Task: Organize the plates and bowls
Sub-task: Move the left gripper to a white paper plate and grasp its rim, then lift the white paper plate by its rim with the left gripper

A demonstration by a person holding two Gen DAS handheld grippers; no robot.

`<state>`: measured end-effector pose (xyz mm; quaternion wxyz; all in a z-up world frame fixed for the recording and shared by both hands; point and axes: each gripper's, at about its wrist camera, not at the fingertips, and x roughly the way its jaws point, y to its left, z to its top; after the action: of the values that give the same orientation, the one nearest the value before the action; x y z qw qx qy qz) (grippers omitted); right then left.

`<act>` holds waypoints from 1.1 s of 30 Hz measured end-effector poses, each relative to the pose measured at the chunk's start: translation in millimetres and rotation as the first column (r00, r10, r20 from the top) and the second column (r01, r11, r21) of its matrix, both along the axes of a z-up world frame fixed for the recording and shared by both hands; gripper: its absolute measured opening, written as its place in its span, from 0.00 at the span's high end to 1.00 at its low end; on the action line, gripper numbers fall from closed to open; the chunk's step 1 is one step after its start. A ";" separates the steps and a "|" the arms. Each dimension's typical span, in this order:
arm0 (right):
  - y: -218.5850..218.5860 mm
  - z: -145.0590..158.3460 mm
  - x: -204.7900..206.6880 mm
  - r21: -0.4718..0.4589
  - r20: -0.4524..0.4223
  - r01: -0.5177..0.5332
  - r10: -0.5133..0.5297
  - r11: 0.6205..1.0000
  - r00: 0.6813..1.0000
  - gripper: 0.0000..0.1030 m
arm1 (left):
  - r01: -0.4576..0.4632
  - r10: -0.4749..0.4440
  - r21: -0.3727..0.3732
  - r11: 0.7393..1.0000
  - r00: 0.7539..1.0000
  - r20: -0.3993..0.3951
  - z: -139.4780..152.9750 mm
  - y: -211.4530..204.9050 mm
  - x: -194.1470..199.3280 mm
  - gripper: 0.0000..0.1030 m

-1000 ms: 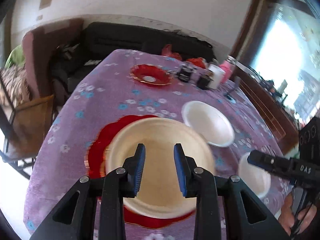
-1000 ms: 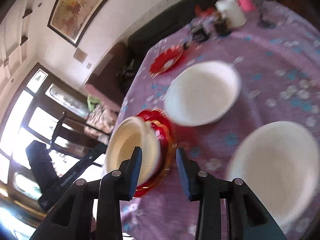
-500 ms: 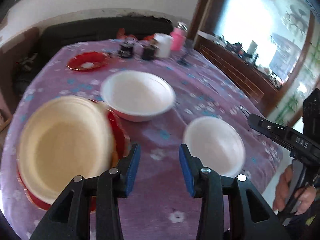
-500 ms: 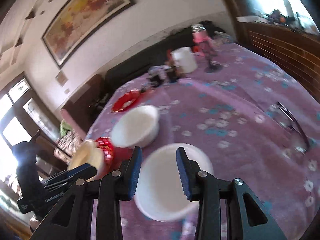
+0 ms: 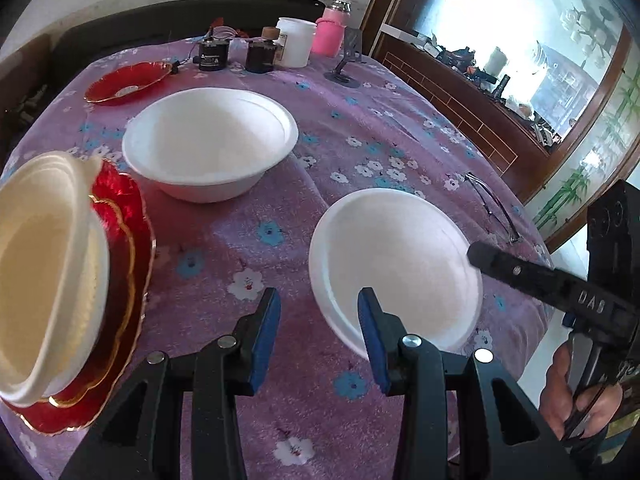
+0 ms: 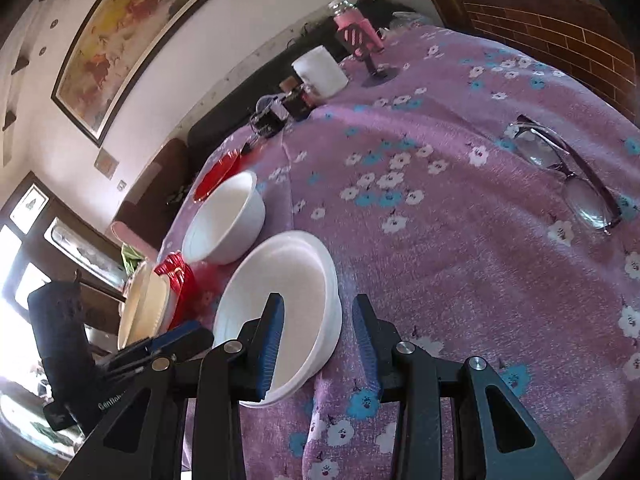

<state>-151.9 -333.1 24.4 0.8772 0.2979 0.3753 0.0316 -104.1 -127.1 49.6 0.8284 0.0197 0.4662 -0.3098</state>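
Blue-padded fingers of the left hand-held gripper are spread, nothing held, above the purple floral worktop. The right hand-held gripper is likewise released, its fingers straddling the rim of the near white bowl. At 9 o'clock a cream plate sits stacked on red plates. At 11 o'clock a larger white bowl is seen, a red dish beyond it. Eyeglasses lie at 2 o'clock.

two white bowls, cream plate on red plates
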 end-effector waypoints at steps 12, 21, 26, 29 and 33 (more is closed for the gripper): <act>2.9 -10.1 -1.2 0.003 -0.036 0.000 0.000 1.000 0.999 0.90 | 0.025 -0.028 0.049 0.999 0.998 0.056 -14.0 -21.8 -0.5 0.84; 9.8 -3.6 -1.1 -0.010 -0.019 -0.005 0.005 1.000 1.000 0.90 | -0.002 -0.007 0.056 0.998 0.988 0.155 -1.8 -15.0 -13.7 0.84; 15.5 1.2 -0.5 -0.019 -0.004 -0.013 0.012 1.000 1.000 0.90 | -0.019 0.006 0.062 0.998 0.979 0.205 3.3 -11.8 -18.4 0.84; 19.3 3.9 -0.6 -0.026 0.003 -0.016 0.016 1.000 1.000 0.90 | -0.029 0.015 0.060 0.998 0.975 0.222 5.6 -9.0 -19.3 0.84; 24.0 6.4 0.3 -0.033 0.005 -0.022 0.022 0.999 1.000 0.90 | -0.039 0.023 0.058 0.998 0.969 0.244 8.7 -5.7 -20.9 0.84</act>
<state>-151.6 -309.0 30.8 0.8826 0.2793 0.3766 0.0360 -125.1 -132.7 58.3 0.8831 0.0762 0.3707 -0.2774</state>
